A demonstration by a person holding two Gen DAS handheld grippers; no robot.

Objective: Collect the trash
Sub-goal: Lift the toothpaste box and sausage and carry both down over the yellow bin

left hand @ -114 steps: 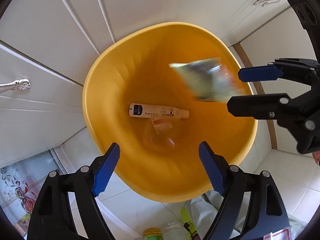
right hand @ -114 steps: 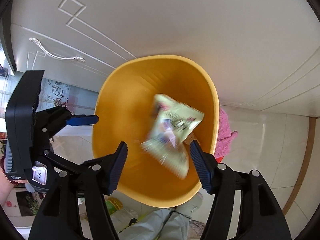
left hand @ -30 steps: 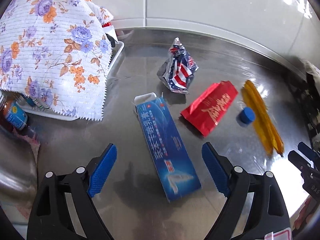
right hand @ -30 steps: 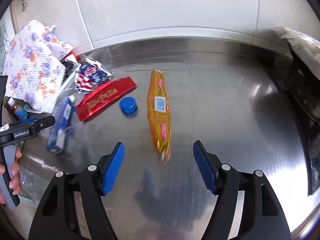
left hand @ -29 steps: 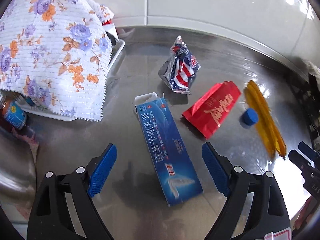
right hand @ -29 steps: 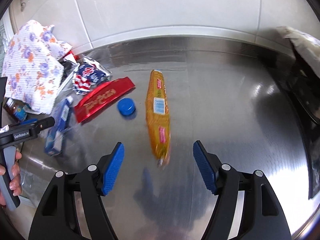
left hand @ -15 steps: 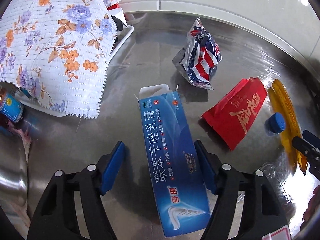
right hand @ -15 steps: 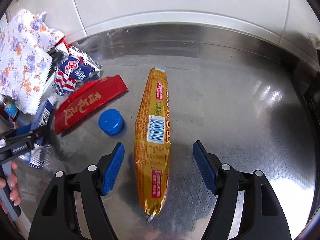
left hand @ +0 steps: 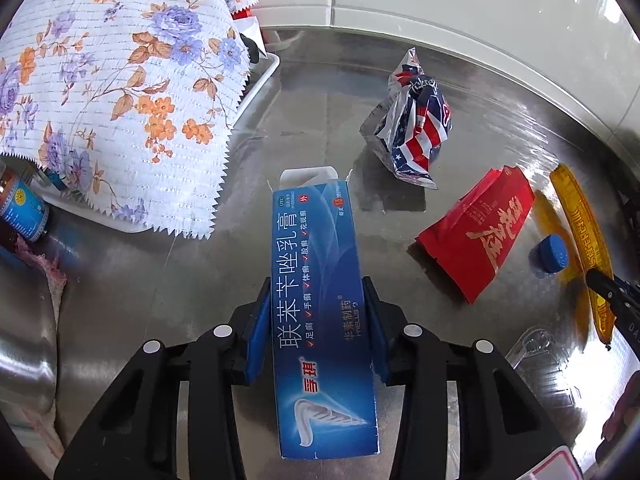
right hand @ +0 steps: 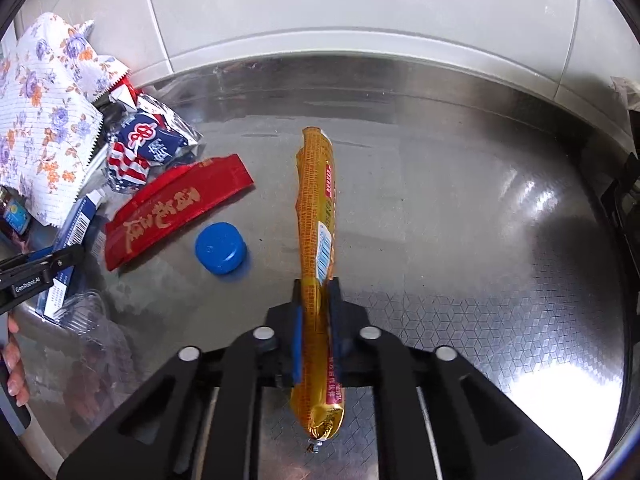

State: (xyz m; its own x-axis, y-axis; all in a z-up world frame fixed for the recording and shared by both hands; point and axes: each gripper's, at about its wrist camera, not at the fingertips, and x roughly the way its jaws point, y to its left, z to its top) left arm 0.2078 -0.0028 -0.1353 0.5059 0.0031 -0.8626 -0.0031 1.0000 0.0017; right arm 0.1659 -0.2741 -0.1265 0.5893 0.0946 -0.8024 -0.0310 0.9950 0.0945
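Observation:
My left gripper (left hand: 316, 320) is shut on a long blue ointment box (left hand: 320, 280) that lies on the steel counter (left hand: 320, 112), its open flap pointing away. My right gripper (right hand: 316, 316) is shut on a long orange sausage wrapper (right hand: 318, 216), pinched near its lower third. Loose on the counter lie a red foil packet (left hand: 480, 236) (right hand: 176, 208), a blue bottle cap (left hand: 552, 254) (right hand: 220, 248) and a crumpled red, white and blue snack bag (left hand: 416, 128) (right hand: 148, 144).
A floral cloth (left hand: 112, 80) covers a white tray (left hand: 256, 84) at the left. A blue-labelled jar (left hand: 22, 212) stands under its edge. Clear plastic packaging (right hand: 92, 320) lies at the counter's front. A tiled wall (right hand: 360, 0) backs the counter.
Both grippers have left the yellow bin and come down to the counter. The left has closed on the blue box. The right has closed on the orange wrapper.

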